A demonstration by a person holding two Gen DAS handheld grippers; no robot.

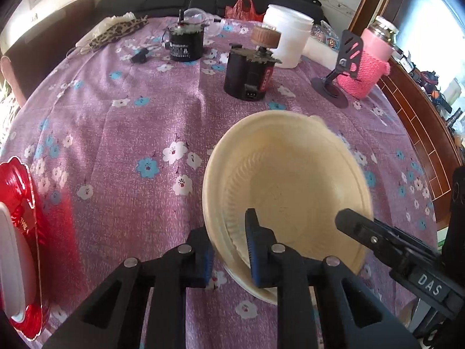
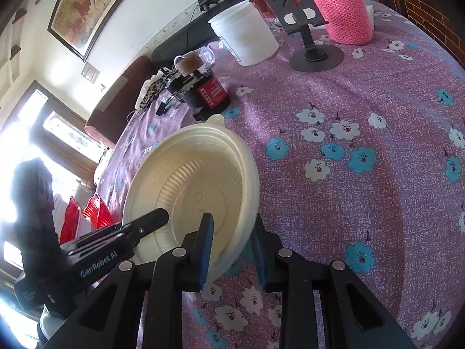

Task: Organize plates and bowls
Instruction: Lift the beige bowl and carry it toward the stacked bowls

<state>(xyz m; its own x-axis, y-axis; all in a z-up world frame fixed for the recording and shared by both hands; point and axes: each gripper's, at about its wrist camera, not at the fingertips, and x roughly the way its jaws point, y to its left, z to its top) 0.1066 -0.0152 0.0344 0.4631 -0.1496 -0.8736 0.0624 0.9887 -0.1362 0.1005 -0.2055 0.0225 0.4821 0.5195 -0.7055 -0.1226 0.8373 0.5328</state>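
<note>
Cream ribbed plastic bowl [image 1: 287, 186] tilted up off purple floral tablecloth [image 1: 130, 133], both grippers on it. Left gripper [image 1: 229, 250] pinched tight on near rim, right gripper [image 2: 231, 250] clamped on opposite rim. Red scalloped plates [image 1: 20, 218] wait at left edge, so stacking's barely started.

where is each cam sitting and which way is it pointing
Left wrist: sits on the left gripper, looks down along its fingers at the cream bowl on the purple flowered tablecloth; its jaws pinch the bowl's near rim, and the right gripper comes in from the right.
Right wrist: sits on the right gripper, looks down at the bowl's other side, jaws on its rim; the left gripper enters from the left.
Shared: bowl, tablecloth, white tub, pink knitted jar.
</note>
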